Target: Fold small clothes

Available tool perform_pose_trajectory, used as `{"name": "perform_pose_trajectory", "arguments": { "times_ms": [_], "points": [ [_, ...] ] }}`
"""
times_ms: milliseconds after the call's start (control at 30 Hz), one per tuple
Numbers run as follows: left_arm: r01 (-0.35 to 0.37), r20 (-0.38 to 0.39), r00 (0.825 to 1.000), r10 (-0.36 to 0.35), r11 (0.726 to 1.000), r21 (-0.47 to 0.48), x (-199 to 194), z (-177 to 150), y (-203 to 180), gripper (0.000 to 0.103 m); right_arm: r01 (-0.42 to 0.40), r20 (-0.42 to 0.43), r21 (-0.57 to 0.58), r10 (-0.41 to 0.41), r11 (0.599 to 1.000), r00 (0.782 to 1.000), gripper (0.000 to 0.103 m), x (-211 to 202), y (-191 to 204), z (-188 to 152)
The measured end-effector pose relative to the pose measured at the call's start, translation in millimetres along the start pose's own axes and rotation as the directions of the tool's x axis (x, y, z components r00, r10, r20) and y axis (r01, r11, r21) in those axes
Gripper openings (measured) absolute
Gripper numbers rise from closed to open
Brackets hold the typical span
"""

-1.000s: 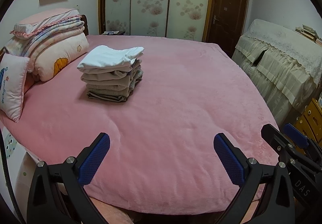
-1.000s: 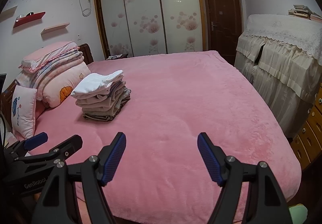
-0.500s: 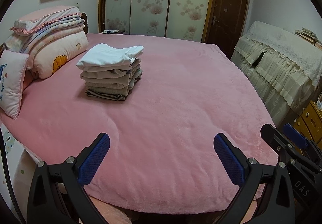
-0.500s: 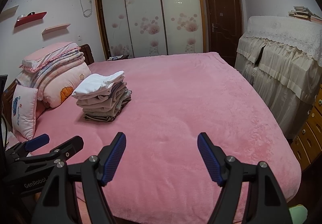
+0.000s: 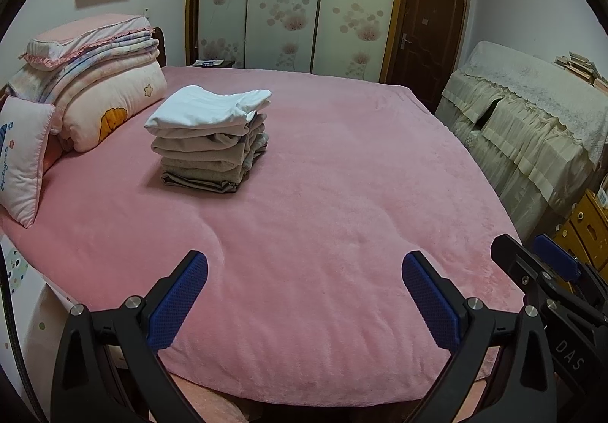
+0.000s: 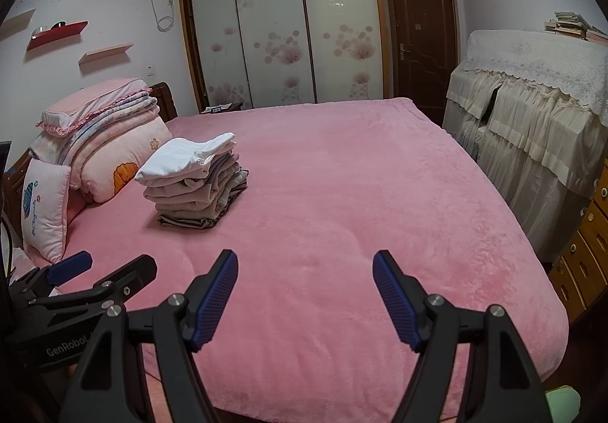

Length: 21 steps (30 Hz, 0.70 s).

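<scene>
A stack of folded small clothes, white on top and beige and grey below, sits on the pink bed toward its far left. It also shows in the right wrist view. My left gripper is open and empty above the bed's near edge, well short of the stack. My right gripper is open and empty too, beside the left one. The right gripper's fingers show at the right of the left wrist view, and the left gripper's fingers show at the left of the right wrist view.
Folded quilts and pillows lie at the bed's head on the left, with a small pillow nearer. A cloth-covered cabinet and wooden drawers stand to the right. Sliding wardrobe doors and a door are at the back.
Both grippers have stayed open and empty. The views have shifted slightly, so the stack sits a little lower and nearer in frame.
</scene>
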<state>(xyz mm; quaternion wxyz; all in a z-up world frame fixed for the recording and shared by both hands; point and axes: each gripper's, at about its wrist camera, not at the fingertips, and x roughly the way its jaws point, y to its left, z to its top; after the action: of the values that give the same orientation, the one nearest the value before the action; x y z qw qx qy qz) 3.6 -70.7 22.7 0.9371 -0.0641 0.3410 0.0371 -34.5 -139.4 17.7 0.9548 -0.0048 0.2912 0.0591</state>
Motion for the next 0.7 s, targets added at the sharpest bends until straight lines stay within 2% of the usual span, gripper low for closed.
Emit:
{"name": "perform_pose_trajectory", "arguments": {
  "times_ms": [700],
  "points": [
    [0.002, -0.018, 1.0, -0.002, 1.0, 0.005, 3.8, -1.1, -0.6, 0.1, 0.006, 0.0, -0.003, -0.006, 1.0, 1.0, 0.074, -1.2, 1.4, -0.2]
  ]
}}
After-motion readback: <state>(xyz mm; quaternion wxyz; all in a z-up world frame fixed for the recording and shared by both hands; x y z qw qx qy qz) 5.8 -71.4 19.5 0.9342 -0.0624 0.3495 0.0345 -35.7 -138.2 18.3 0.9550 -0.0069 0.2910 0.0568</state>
